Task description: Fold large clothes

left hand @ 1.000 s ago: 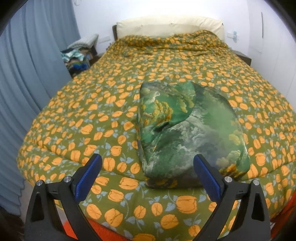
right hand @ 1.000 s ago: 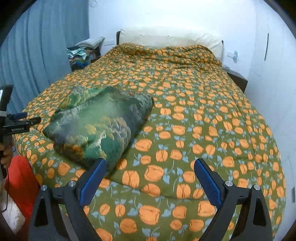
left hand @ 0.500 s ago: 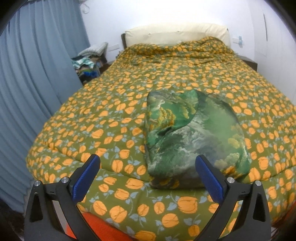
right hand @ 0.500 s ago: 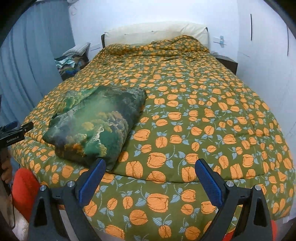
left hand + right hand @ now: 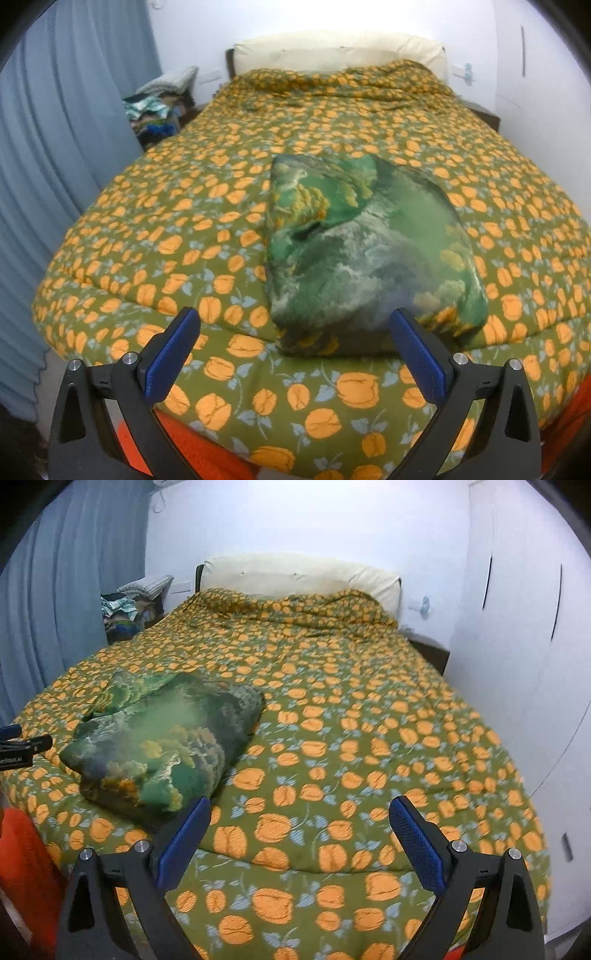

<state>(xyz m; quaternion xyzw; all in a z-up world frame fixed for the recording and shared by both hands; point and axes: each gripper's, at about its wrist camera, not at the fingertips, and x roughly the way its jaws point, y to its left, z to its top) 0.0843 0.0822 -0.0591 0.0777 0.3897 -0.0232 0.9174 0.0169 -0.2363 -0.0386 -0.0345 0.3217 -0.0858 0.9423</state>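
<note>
The garment [image 5: 369,254] lies as a compact folded bundle on the quilt [image 5: 177,229] near the bed's foot edge, so the folding looks essentially done; at most a loose flap on its far corner might want tucking. The left gripper [image 5: 293,347] hangs released just short of the bundle, touching nothing, and the right gripper [image 5: 299,834] is spread wide over bare quilt beside it, also empty.

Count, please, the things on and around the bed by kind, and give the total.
Folded green garment: 1
Orange-flowered bedspread: 1
Cream headboard cushion: 1
Pile of clothes beside the bed: 1
Blue curtain: 1
White wardrobe: 1
Open grippers: 2, left gripper, right gripper
Total: 8
</note>
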